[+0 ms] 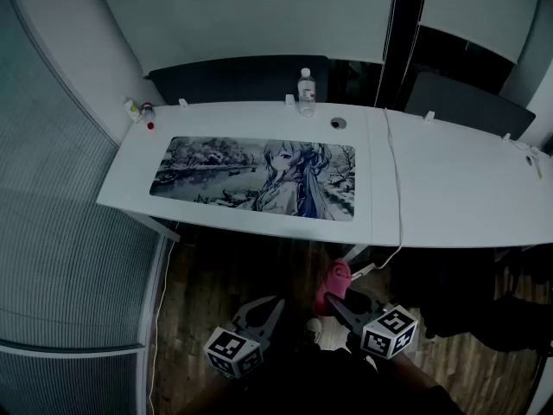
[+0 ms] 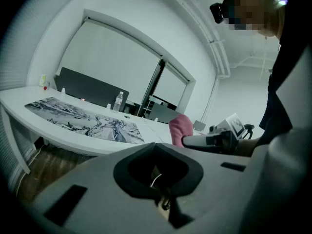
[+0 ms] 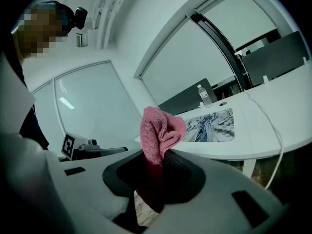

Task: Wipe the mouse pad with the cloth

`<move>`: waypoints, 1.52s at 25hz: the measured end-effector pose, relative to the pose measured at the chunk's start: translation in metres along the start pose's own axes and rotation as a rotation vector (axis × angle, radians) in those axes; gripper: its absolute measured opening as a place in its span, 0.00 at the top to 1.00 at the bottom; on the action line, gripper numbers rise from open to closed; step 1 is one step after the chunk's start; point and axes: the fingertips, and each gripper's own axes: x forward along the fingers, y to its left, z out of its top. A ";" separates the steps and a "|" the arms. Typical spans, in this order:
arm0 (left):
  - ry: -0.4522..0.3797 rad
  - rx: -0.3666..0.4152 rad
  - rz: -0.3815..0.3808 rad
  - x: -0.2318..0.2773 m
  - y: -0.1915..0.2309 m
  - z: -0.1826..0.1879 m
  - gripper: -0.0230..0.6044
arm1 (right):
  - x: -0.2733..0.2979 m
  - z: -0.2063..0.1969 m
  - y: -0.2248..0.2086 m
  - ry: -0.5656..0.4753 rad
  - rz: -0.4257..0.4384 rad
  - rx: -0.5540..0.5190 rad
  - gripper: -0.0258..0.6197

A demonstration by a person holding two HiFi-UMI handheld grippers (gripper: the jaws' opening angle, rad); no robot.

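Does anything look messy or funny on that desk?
Nothing is spilled: the bottle stands upright and the mouse pad lies flat. Only the white cable looks untidy, trailing across the desk and dangling off its front edge.

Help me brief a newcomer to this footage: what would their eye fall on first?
The long printed mouse pad with a grey-toned anime-style illustration stands out first, lying flat on the left part of the white desk. Next comes the bunched pink cloth, clamped in the right gripper held low in front of the desk, off the pad; the left gripper beside it is open and empty.
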 end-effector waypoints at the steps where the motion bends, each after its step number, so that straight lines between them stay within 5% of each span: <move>1: 0.000 0.001 0.000 0.001 0.001 0.000 0.96 | 0.001 0.000 0.000 -0.002 0.000 0.000 0.80; 20: 0.028 0.063 -0.004 -0.001 0.009 0.021 0.96 | 0.005 0.016 0.002 -0.074 0.037 0.079 0.79; 38: 0.041 0.078 -0.066 -0.027 0.071 0.038 0.96 | 0.066 0.028 0.014 -0.101 -0.055 0.118 0.80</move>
